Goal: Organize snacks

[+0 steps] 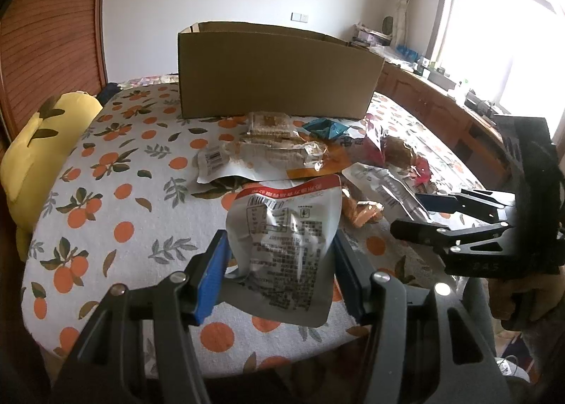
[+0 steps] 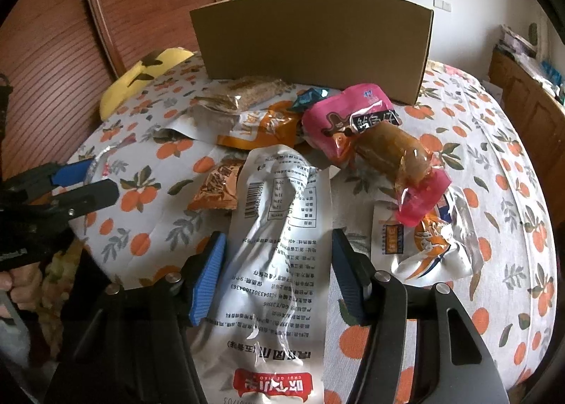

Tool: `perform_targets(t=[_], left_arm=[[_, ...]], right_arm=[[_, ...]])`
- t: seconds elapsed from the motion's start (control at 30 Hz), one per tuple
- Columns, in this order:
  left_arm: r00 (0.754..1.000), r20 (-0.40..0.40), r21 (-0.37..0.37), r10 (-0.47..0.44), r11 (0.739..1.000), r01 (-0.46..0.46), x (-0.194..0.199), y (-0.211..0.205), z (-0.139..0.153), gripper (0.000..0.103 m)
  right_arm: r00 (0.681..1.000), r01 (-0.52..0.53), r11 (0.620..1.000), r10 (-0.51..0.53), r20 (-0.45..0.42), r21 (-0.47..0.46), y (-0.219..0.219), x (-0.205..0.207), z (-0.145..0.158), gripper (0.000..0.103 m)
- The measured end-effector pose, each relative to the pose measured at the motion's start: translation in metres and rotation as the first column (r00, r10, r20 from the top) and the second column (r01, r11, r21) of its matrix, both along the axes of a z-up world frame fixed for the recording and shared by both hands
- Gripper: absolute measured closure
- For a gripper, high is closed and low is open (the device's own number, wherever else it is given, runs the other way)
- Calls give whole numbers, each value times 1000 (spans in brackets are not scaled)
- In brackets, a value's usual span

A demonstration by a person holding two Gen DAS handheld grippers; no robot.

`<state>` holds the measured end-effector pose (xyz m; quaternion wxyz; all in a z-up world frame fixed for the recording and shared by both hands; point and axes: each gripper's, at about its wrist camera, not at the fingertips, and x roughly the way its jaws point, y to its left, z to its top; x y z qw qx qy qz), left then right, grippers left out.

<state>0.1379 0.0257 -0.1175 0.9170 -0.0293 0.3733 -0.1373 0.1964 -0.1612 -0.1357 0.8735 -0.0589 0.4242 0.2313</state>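
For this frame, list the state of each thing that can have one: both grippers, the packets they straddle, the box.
left gripper: closed on a silver packet
silver packet: held upright, crumpled
right gripper: jaws around a long white packet, grip uncertain
long white packet: lying between the fingers, sealed
cardboard box: upright, top open

My two wrist cameras look forward, low and close over the bed (image 1: 106, 143), both facing the cardboard box (image 1: 279, 72) at upper centre.
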Motion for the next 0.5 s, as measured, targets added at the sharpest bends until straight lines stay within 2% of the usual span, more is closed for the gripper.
perform_targets(t=[0.5], left_arm=[[999,52,0,-6,1000,6,6,-1,22,46]], right_arm=[[996,-14,999,11,94,38,-8,-1,44,43]])
